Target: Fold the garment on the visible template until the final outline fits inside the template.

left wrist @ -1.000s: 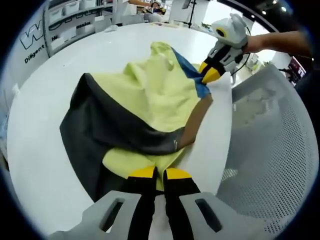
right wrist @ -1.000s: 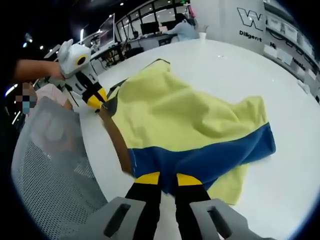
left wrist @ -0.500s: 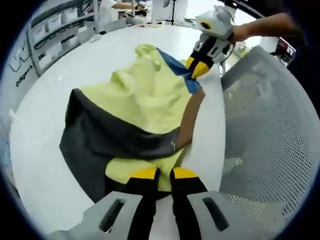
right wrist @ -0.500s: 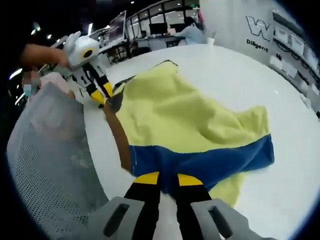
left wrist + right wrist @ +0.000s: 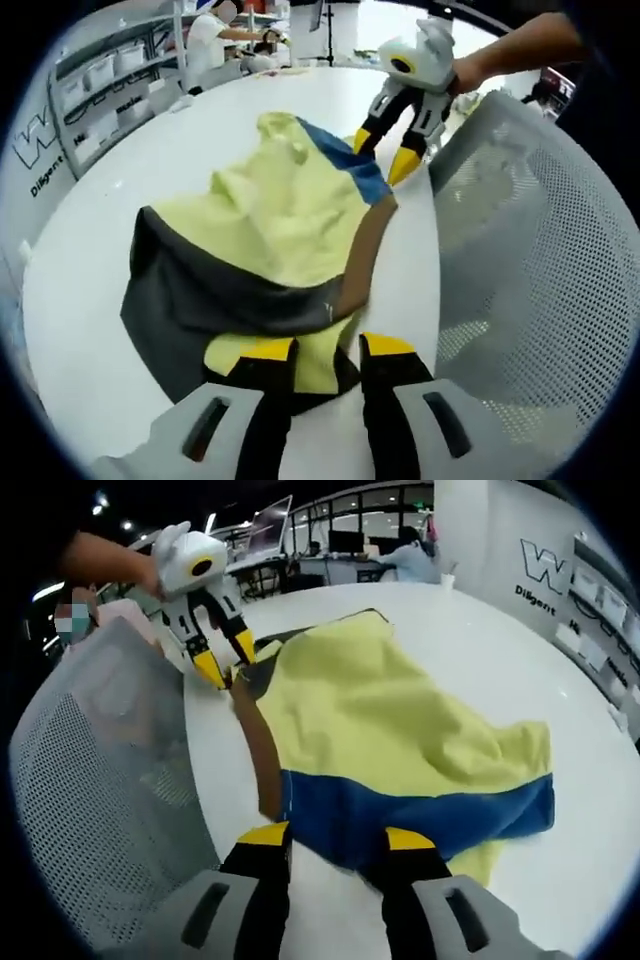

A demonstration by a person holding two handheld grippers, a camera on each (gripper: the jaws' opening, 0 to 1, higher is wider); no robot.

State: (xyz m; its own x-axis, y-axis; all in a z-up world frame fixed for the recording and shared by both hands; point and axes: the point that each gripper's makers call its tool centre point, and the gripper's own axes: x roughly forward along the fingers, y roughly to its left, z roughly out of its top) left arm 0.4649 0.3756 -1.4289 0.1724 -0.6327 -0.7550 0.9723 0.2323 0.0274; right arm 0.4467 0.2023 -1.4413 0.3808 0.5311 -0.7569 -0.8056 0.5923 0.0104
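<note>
While both grippers stand with jaws spread, the garment (image 5: 280, 220) lies rumpled on the round white table (image 5: 110, 200), soft yellow cloth with a dark grey panel, a blue band and a brown strip. The left gripper (image 5: 325, 347) straddles its yellow corner; the right gripper (image 5: 328, 837) straddles the blue edge. A white mesh chair (image 5: 520, 250) stands beside.

we read a large "W" with "Diligent" beneath it on the white wall (image 5: 560, 570) at 2 o'clock in the right gripper view | same "W" and "Diligent" on that wall at 9 o'clock in the left gripper view
</note>
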